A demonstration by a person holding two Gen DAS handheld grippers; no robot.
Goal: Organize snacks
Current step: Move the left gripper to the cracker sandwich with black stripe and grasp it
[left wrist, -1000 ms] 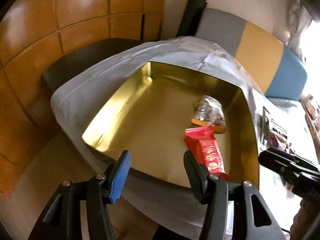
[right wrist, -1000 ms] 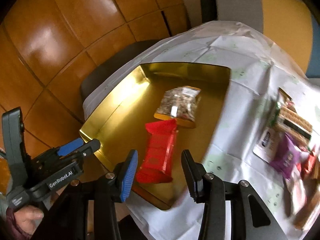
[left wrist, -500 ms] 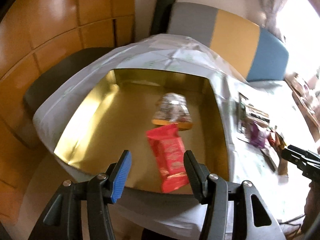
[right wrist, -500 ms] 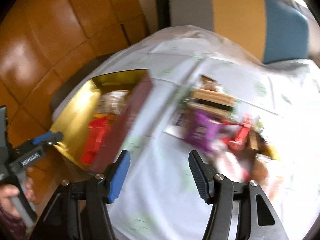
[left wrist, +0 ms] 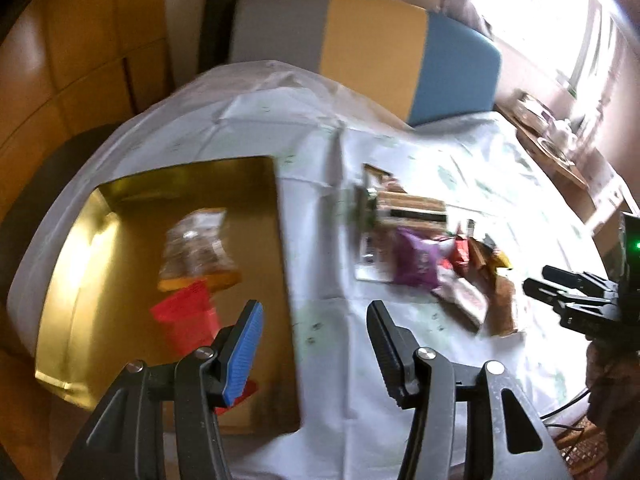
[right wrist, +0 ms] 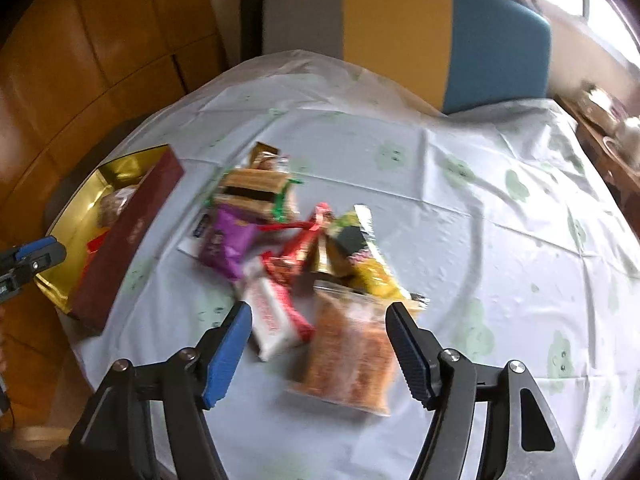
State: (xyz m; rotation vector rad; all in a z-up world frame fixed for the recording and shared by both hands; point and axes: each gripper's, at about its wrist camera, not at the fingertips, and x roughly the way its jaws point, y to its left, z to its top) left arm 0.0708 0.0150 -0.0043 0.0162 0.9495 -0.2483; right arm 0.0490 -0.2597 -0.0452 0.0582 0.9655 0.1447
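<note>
The gold-lined box (left wrist: 76,280) stands at the table's left end, its dark red outer wall (right wrist: 124,240) facing the pile. Inside lie a red pack (left wrist: 188,316) and a clear bag of nuts (left wrist: 196,244). My left gripper (left wrist: 314,320) hangs over the box's right edge and the cloth, jaws closing on nothing. A loose pile of snacks lies mid-table: a purple pack (right wrist: 226,244), a wafer pack (right wrist: 256,188), a white-red bar (right wrist: 272,316) and a clear bag of orange-brown pieces (right wrist: 352,360). My right gripper (right wrist: 319,312) hovers above that bag, jaws opening, gripping nothing.
A chair with a grey, yellow and blue back (right wrist: 400,28) stands behind the round table with its pale cloth (right wrist: 500,220). Wooden wall panels (right wrist: 100,60) rise at the left. A wooden sideboard (left wrist: 560,148) with crockery sits at the far right.
Both grippers swung right. The right one left the red pack in the box, came over the snack pile and spread its jaws wider. The left one moved from over the box to its right edge.
</note>
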